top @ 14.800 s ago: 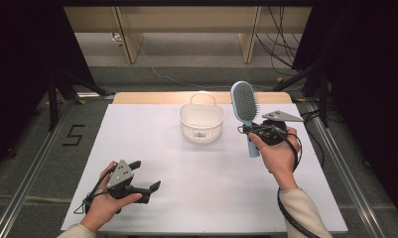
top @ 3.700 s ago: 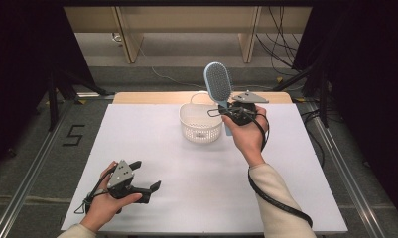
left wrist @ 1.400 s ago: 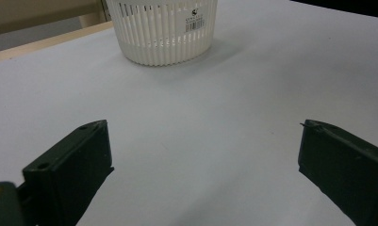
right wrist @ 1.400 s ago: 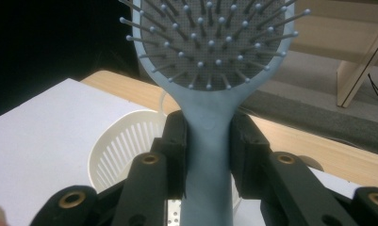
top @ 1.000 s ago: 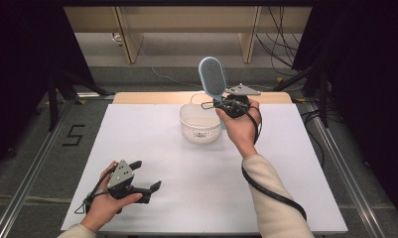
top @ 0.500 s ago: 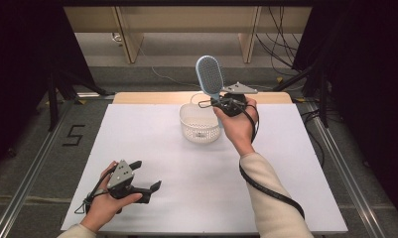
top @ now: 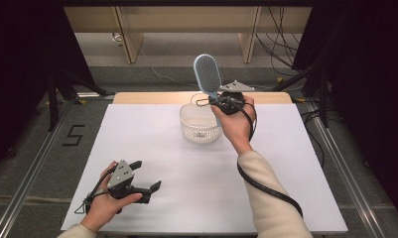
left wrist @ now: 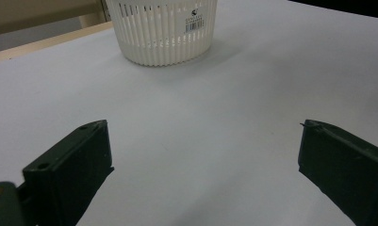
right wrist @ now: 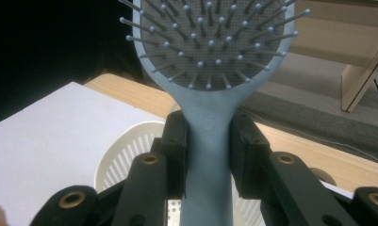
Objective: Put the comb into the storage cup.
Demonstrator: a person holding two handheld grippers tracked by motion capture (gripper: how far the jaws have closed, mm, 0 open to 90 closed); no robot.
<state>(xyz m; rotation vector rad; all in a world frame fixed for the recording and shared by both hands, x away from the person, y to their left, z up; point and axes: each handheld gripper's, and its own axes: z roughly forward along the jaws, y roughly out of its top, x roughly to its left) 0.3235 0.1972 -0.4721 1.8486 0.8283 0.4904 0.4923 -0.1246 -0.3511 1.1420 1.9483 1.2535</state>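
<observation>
Right tongs (top: 217, 102) raised above the bench (top: 296, 163), at the far side just beside the white basket (top: 200, 124), clamped on the handle of a light-blue hairbrush (top: 207, 74). In the right gripper view, both black pads pressed flat against the handle neck (right wrist: 210, 136), one on each side, brush head upright above them, bristles (right wrist: 210, 37) facing the camera. Jaws narrowed to handle width, nothing else between them. In the high view, brush head standing up and tilted slightly left, over the far right rim of the basket, not touching it. Basket visible below and behind the handle in the right gripper view, slotted wall (right wrist: 116, 174), inside mostly hidden by the gripper.

Left tongs (top: 146, 177) low at the near-left part of the bench, held in the left hand (top: 104, 206), pointing toward the basket. Jaws spread wide in the left gripper view, left pad (left wrist: 76, 160) and right pad (left wrist: 347, 165) far apart, bare white bench surface between them, holding nothing. Basket well ahead of them, upright, barcode label (left wrist: 195, 24) on its side wall.

Right forearm in a pale sleeve (top: 271, 198), black cable (top: 266, 186) looping along it
</observation>
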